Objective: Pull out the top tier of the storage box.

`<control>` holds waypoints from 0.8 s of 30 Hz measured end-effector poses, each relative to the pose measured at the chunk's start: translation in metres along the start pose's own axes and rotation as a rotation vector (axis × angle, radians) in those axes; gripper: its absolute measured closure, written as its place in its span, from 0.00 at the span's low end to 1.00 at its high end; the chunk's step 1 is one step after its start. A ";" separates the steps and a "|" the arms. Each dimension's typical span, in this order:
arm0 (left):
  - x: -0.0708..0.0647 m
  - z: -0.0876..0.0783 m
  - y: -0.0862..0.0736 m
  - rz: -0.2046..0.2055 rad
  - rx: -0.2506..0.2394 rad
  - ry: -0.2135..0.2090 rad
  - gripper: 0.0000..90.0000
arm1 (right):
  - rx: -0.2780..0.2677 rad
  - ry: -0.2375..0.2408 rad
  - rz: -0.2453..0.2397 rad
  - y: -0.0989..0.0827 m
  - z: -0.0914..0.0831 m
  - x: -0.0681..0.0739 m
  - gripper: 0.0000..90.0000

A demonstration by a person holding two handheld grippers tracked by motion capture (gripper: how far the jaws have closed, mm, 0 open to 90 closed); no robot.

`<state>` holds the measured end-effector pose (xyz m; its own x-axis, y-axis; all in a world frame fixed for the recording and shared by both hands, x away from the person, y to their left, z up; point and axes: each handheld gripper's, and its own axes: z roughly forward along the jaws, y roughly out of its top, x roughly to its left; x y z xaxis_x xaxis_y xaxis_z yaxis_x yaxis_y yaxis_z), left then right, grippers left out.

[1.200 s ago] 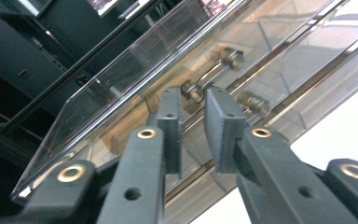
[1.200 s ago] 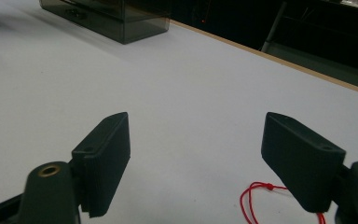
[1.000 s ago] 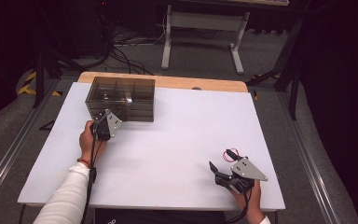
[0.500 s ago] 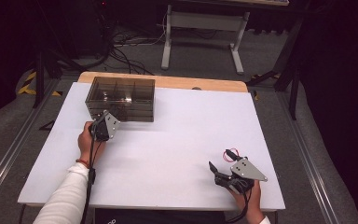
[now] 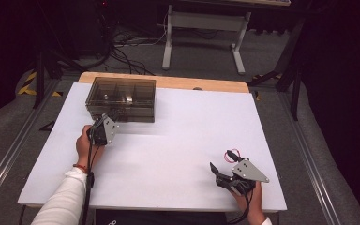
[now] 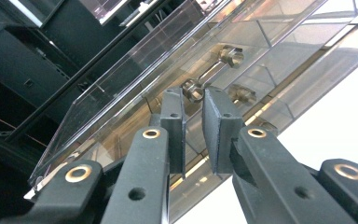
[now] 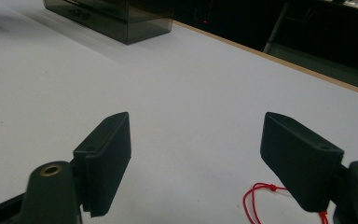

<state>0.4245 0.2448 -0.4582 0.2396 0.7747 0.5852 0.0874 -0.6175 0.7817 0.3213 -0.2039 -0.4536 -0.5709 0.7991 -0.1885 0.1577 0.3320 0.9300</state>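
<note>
While the right gripper (image 5: 221, 174) rests spread on the white tabletop (image 5: 178, 140), the left gripper (image 6: 193, 116), fingers nearly together, faces the smoky clear plastic compartment box (image 5: 122, 98) just ahead.

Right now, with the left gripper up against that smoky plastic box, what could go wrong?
The left gripper is pinched narrowly at the front edge of the compartment box; it could slip off the smooth plastic. A pull could drag the box along the table. The loose metal fitting inside could shift.
</note>
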 end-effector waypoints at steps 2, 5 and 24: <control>0.000 -0.003 -0.001 -0.008 0.007 -0.013 0.88 | -0.001 -0.001 0.002 0.000 0.000 0.000 0.28; 0.003 -0.010 -0.001 -0.014 0.010 -0.045 0.87 | -0.003 0.000 0.004 0.000 -0.001 0.000 0.28; 0.029 -0.032 0.015 -0.097 -0.003 -0.210 1.00 | -0.011 0.001 0.018 0.001 -0.002 -0.002 0.29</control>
<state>0.4022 0.2624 -0.4227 0.4260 0.7849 0.4500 0.1170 -0.5410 0.8329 0.3206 -0.2065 -0.4515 -0.5688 0.8045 -0.1710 0.1593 0.3116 0.9368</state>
